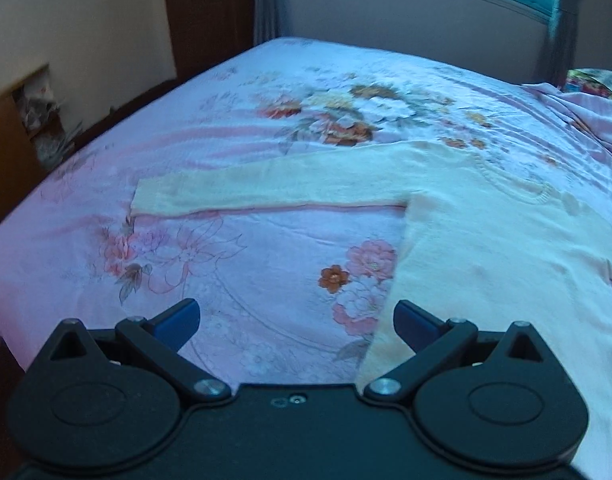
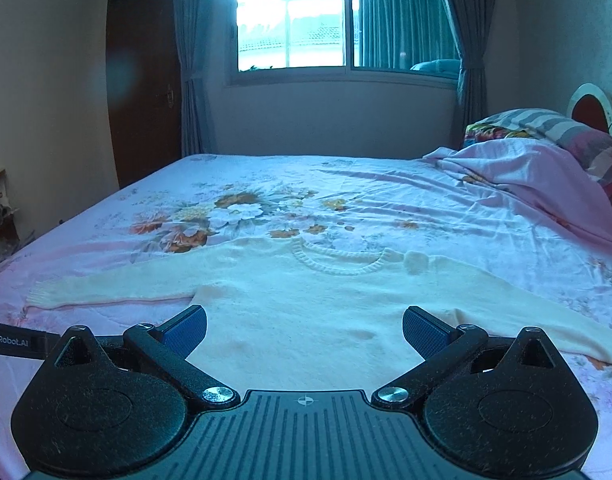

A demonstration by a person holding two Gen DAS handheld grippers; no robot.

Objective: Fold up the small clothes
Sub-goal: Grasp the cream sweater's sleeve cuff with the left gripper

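Both wrist cameras look low across the bed [image 2: 345, 196] toward the window [image 2: 345, 16] wall; both views share the sweater [image 2: 306, 308], the left one from nearer its left sleeve.

A wide bed [image 2: 345, 184] filled the room, covered by a pink flowered sheet [image 1: 234, 264]. At its far right corner lay a rumpled pink blanket [image 2: 537, 176] and striped pillows [image 2: 545, 122] against a headboard [image 2: 589, 106]. Past the bed's far edge stood a pale wall [image 2: 325, 120] with a bright window [image 2: 298, 20] flanked by grey curtains [image 2: 190, 80]. A dark wooden door [image 2: 142, 80] stood at the left, a low wooden shelf [image 1: 10, 140] beside it
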